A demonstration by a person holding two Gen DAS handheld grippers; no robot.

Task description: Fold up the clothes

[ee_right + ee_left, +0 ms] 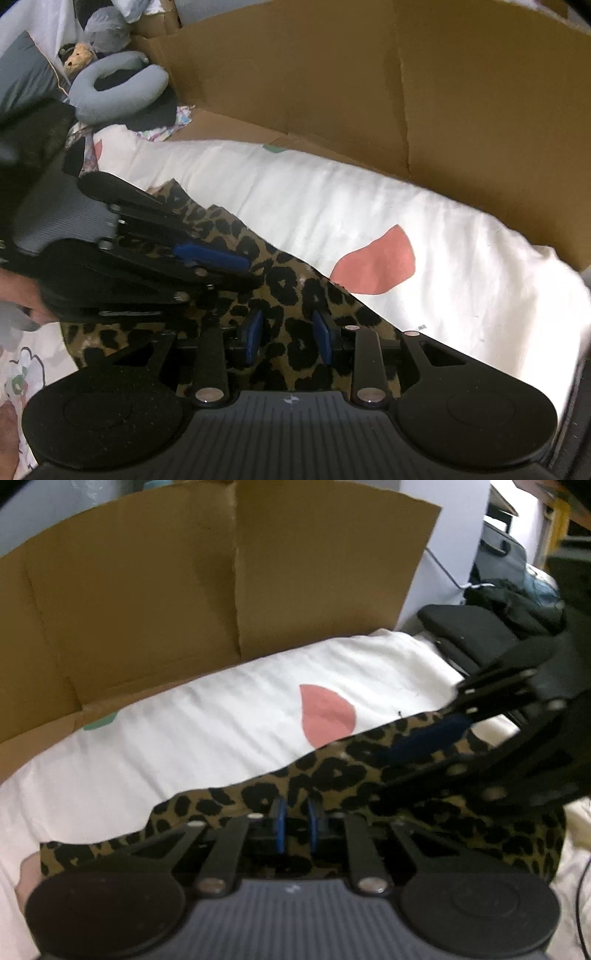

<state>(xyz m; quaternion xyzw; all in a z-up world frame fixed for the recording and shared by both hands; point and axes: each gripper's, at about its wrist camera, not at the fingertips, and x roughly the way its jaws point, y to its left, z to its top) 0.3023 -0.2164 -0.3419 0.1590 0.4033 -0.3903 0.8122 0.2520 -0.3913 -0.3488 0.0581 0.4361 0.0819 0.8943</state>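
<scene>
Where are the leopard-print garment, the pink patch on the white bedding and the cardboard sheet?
leopard-print garment (291, 291), right wrist view, middle of fabric.
pink patch (325, 714), left wrist view, its centre.
cardboard sheet (147, 602), left wrist view, a flat panel.

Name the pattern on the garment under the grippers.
Leopard print, black spots on tan: the garment, clearest in the right wrist view.

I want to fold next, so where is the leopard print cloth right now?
The leopard print cloth lies on the white bedsheet, low in both wrist views, in front of the cardboard.
</scene>
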